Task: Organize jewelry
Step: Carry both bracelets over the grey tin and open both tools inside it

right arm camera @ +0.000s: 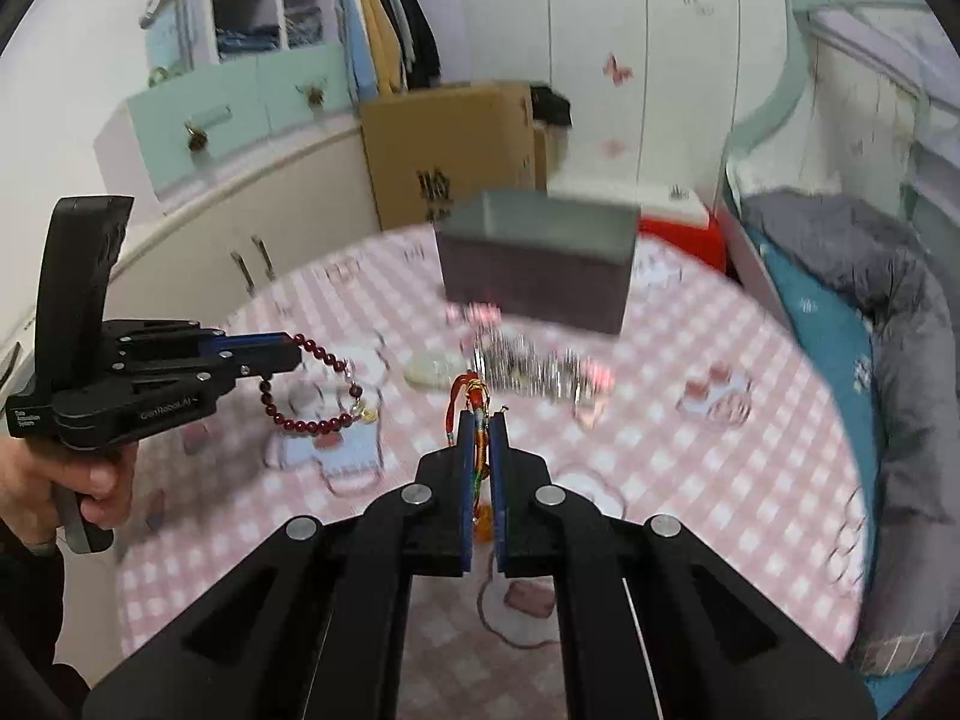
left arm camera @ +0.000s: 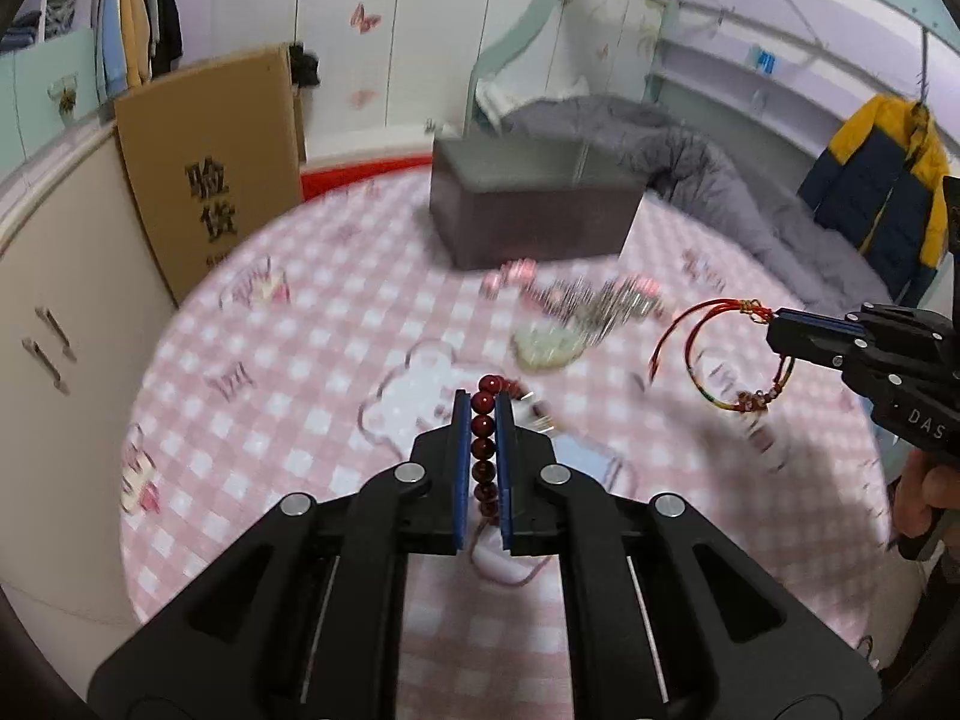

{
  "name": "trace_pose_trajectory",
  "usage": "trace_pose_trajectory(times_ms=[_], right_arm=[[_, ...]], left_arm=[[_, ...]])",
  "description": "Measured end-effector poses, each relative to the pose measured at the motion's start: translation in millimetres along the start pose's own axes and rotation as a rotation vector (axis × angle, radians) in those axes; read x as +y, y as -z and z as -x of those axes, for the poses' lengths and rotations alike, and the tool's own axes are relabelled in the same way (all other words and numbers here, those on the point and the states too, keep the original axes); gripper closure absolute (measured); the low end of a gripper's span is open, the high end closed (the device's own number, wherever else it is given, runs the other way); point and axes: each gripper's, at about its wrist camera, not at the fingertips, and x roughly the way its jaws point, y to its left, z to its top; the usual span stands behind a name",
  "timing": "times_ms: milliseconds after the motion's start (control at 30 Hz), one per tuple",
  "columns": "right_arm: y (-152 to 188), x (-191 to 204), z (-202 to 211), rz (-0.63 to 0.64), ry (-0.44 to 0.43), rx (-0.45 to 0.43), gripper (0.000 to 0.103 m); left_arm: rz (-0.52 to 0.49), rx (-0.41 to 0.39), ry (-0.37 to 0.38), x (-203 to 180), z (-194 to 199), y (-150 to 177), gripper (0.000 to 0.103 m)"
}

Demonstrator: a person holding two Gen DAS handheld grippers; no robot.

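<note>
Two bracelets up off the desk point(left arm camera: 252, 324), one per hand-held gripper. Left hand-held gripper point(left arm camera: 482, 414) clamped tight on the dark red bead bracelet point(left arm camera: 483, 420), a run of beads pinched lengthwise between the blue pads at lower centre of the left view; rest of the loop dangling below the fingers, seen at left in the right view. Right hand-held gripper point(right arm camera: 480, 429) closed on the red cord bracelet point(right arm camera: 468, 396), cord and coloured threads squeezed between the pads; in the left view its loop hanging at the right edge.

Both pieces likely light. Beads hard and round, probably apt to roll or slip under the pads, so best held across several at once, as here. Cord soft and limp, swinging freely; safest taken near the knot.

Dark open box point(left arm camera: 528, 204) beyond, upper centre, well apart from both. Silver pieces point(left arm camera: 600, 300) and a pale pendant point(left arm camera: 543, 348) lying blurred on the checked cloth between.
</note>
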Motion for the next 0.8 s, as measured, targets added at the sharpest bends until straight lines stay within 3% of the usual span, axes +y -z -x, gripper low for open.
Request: trace_pose_trajectory(times_ms=[200,433,567,800], right_arm=[[-39,-3,26,0.032,0.006,-0.101,0.100],[-102,-24,31,0.036,0.000,-0.203,0.100],[-133,-41,11,0.027,-0.002,-0.195,0.100],[-146,-67,-48,-0.023,-0.013,-0.104,0.100]], left_arm=[[-0.012,-0.113,0.014,-6,30,-38,0.096],[-0.005,-0.228,0.053,-7,39,-113,0.096],[0.000,-0.219,0.097,-10,19,-147,0.096],[0.021,-0.135,0.108,-15,-38,-176,0.095]])
